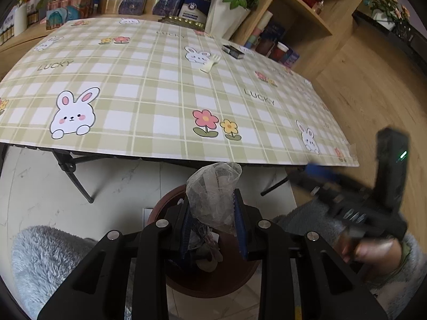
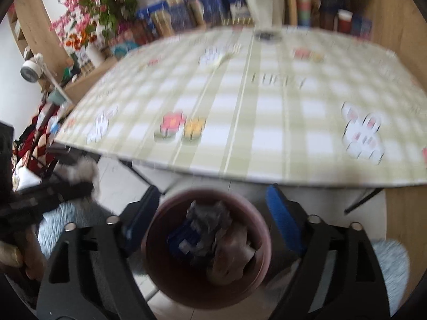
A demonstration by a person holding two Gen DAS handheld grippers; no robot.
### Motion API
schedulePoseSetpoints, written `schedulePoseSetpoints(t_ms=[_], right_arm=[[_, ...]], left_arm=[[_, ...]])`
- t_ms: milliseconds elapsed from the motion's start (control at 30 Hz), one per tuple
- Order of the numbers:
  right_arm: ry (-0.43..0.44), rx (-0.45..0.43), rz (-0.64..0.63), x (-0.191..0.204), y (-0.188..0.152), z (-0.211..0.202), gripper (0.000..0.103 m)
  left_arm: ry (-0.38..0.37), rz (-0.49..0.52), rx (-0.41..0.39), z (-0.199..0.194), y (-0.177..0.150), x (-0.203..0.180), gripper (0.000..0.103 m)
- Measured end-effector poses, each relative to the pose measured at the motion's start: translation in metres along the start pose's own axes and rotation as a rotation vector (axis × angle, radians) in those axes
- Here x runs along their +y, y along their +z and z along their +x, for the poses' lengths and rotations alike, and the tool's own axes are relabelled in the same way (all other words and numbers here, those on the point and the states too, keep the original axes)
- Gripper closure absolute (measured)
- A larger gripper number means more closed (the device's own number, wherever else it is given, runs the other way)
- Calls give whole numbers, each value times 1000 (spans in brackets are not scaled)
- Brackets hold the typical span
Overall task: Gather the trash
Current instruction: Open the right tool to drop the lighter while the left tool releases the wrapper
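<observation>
Left gripper (image 1: 213, 213), jaws closed on a crumpled clear plastic wrapper (image 1: 213, 194), holds it directly above the bin (image 1: 202, 282), which fills the 6 o'clock region of the left wrist view. The wrapper is thin, glossy film, creased into an irregular lobe that stands above the blue ribbed pads.

Right gripper (image 2: 213, 208), jaws spread wide and holding nothing, straddles the same bin (image 2: 160, 266) in the blurred right wrist view. The bin is a round, smooth, reddish-brown tub, already partly filled with crushed grey film, a dark blue scrap and brownish paper. Grey fleecy fabric lies at 7 o'clock and 4 o'clock.

Beyond, a folding table carries a stiff green-checked cloth (image 1: 149, 85) printed with rabbits and flowers. Toward 1 o'clock on it lie a small cream plastic fork (image 1: 210, 64) and, farther off, a flat dark box (image 1: 232, 51).

Judged progress: several pieces are binned, one is poised for release, and at least the fork and box appear left to collect.
</observation>
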State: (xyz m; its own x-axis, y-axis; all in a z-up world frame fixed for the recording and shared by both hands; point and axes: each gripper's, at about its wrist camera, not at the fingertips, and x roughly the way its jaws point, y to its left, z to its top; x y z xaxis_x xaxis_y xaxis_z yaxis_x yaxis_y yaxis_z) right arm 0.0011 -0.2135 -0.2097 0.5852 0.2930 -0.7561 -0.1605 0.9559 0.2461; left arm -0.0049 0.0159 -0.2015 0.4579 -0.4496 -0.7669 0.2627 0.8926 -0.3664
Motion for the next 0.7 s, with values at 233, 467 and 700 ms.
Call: schedulePoseSetpoints(t_ms=[233, 467, 700], right_arm=[[-69, -148, -1, -9, 27, -35, 6], [-105, -188, 15, -20, 36, -50, 6], [-107, -182, 17, -17, 34, -49, 6]], left_arm=[[7, 86, 63, 17, -2, -20, 75], [-5, 103, 159, 38, -13, -24, 75], [-16, 114, 176, 42, -14, -27, 68]])
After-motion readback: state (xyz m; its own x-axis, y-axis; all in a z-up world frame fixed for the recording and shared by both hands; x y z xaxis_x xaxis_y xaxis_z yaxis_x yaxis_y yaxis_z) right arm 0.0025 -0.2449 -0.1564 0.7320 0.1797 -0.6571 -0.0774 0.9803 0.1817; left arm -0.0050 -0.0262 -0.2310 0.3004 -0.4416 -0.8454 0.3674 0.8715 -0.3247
